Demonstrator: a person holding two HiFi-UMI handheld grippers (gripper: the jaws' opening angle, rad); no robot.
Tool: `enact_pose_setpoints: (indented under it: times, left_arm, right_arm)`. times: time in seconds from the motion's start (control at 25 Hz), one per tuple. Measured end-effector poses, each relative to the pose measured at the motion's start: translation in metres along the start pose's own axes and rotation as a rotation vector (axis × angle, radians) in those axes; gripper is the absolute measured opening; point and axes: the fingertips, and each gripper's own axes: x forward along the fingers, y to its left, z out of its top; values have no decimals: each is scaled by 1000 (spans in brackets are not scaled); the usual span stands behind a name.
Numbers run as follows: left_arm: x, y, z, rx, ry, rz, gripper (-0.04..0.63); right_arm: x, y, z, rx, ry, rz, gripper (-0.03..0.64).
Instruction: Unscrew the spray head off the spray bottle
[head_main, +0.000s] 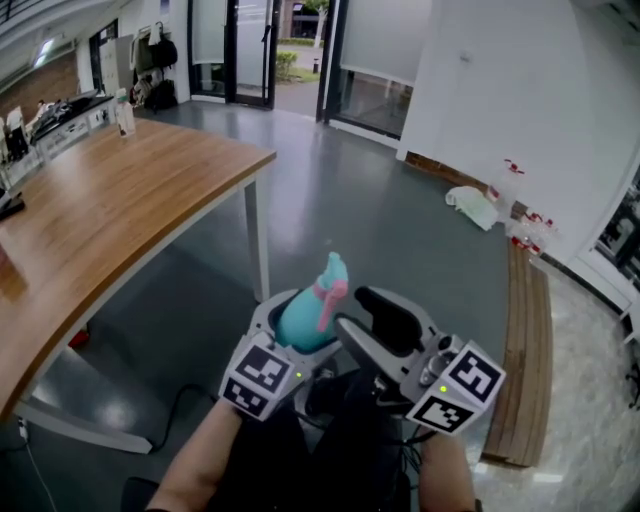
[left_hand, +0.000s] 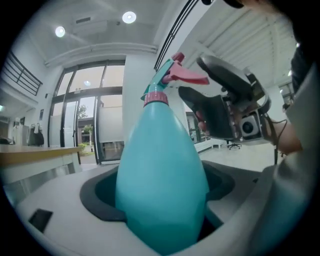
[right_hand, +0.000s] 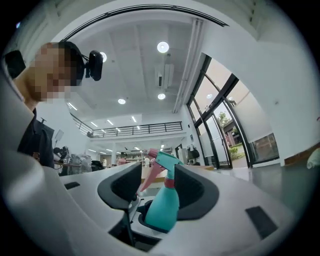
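Note:
A teal spray bottle (head_main: 303, 320) with a teal and pink spray head (head_main: 333, 281) stands upright in my left gripper (head_main: 288, 325), which is shut on its body. In the left gripper view the bottle (left_hand: 162, 185) fills the gap between the jaws, and its spray head (left_hand: 172, 75) points right. My right gripper (head_main: 372, 326) is just right of the bottle's neck, with its jaws open. In the right gripper view the spray head (right_hand: 162, 162) shows between the two dark pads (right_hand: 196, 192), which stand apart from it. The bottle (right_hand: 164, 207) rises from below there.
A long wooden table (head_main: 100, 210) stands at the left. A low wooden bench (head_main: 525, 350) runs along the right. Several bottles (head_main: 515, 200) and a white bag (head_main: 472, 203) lie by the far wall. Grey floor lies below, and glass doors are at the back.

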Motion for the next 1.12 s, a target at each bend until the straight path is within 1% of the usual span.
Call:
enact_pose_setpoints:
  times: [0.12, 0.36, 0.6, 0.8, 1.12]
  left_arm:
    - [2, 0, -4, 17, 13, 24, 437]
    - [0, -4, 2, 13, -7, -7, 437]
    - [-3, 0, 4, -32, -30, -23, 437]
    - [-7, 3, 7, -39, -51, -35, 437]
    - [-11, -3, 10, -44, -74, -70, 437]
  right_arm:
    - [9, 2, -4, -32, 28, -44, 198]
    - [7, 1, -10, -84, 64, -48, 189]
    - [-3, -7, -9, -86, 64, -66, 133]
    - [-8, -20, -10, -75, 59, -98, 52]
    - [-10, -39, -14, -69, 77, -131, 51]
